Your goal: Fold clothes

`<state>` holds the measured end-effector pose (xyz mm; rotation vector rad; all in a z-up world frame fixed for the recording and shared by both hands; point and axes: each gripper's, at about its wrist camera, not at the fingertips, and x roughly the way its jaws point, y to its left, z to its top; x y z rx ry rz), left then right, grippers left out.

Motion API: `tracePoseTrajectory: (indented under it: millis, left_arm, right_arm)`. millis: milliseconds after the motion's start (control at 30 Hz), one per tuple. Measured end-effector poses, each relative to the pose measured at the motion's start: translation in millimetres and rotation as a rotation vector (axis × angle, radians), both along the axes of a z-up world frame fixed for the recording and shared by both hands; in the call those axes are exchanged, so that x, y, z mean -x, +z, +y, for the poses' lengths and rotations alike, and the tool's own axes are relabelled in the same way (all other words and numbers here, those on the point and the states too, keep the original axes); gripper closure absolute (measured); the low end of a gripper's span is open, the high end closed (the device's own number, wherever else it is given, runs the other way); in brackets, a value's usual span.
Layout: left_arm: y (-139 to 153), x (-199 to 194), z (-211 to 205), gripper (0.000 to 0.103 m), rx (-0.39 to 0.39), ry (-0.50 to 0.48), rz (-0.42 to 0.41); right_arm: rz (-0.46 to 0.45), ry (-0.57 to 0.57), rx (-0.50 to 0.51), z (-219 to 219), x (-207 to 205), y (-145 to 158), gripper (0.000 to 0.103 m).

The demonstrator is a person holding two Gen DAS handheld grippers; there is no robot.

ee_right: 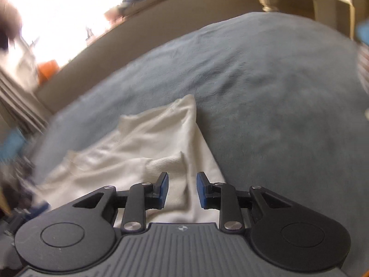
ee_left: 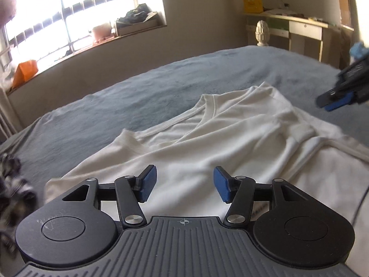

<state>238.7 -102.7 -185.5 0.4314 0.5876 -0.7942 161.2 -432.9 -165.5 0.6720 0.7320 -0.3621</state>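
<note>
Both fisheye views look forward, low and close over the bed (ee_left: 161,87). The left wrist view faces the white garment (ee_left: 207,143); the right wrist view sees its right edge. Both share garment, bed and window (ee_left: 69,11).

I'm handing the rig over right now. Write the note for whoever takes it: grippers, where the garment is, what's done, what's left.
Left gripper: open, holding nothing, over the near part of the white sweater.
Right gripper: open, holding nothing, over the sweater's right edge, just short of a ribbed cuff.
Garment: the sweater lies on the blue-grey bedspread, V-neck away from you, rumpled. The sleeve with the cuff already lies across the body.
Done: at most that one sleeve laid in; not neat.
Left: smooth the body, bring in the other side, fold it up. A dark patterned cloth lies at the left edge, too blurred to identify.
</note>
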Motion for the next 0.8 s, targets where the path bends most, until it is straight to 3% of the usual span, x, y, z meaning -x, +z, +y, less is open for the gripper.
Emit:
tracePoseTrajectory:
  millis: [100, 300, 433, 500, 667, 800]
  left_arm:
    - [15, 13, 28, 0.048, -0.005, 0.007, 0.061]
    - [48, 71, 105, 0.047, -0.014, 0.058, 0.142]
    - [65, 109, 155, 0.044, -0.012, 0.102, 0.193]
    - [63, 121, 168, 0.044, -0.015, 0.118, 0.232]
    - [42, 154, 181, 0.044, -0.063, 0.169, 0.261]
    - [27, 177, 184, 0.044, -0.062, 0.180, 0.278]
  right_arm:
    - [-0.105, -0.004, -0.069, 17, 50, 27, 0.069]
    - [-0.189, 0.045, 0.045, 70, 169, 91, 0.059]
    - [-0.253, 0.000, -0.046, 86, 232, 120, 0.054]
    - [-0.265, 0.036, -0.044, 100, 241, 128, 0.041]
    - [-0.232, 0.167, -0.009, 149, 222, 131, 0.035]
    - [-0.178, 0.265, -0.031, 192, 201, 126, 0.021]
